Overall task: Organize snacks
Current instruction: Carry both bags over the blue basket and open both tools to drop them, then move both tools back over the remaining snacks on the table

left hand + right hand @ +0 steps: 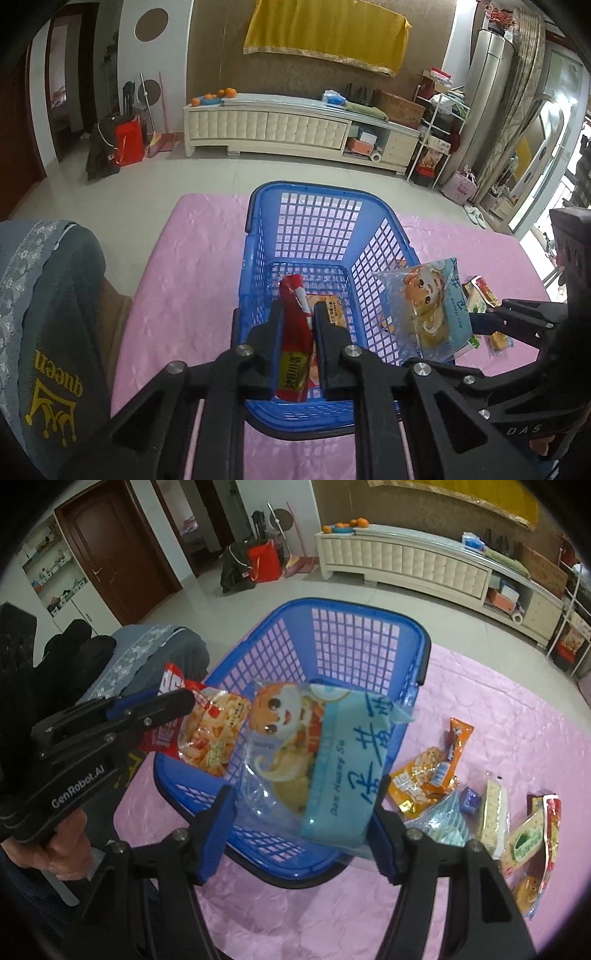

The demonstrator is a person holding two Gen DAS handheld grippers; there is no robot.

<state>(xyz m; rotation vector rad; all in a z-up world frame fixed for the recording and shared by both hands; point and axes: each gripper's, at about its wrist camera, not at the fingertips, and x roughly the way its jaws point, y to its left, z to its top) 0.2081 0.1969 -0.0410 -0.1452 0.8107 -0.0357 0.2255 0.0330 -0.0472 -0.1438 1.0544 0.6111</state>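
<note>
The blue basket (354, 657) stands on the pink bench (517, 709) and looks almost empty; the left tongs (297, 314) are closed tight on a red snack packet (293, 332) above it; the right tongs (306, 808) hold a wide light-blue cartoon packet (314, 760) over the rim; several snacks (436, 771) lie beside the basket, so I judge most work is left.

Pale tiled floor (155, 173), cream cabinet (266, 127), yellow cloth (325, 33) on wall.
</note>
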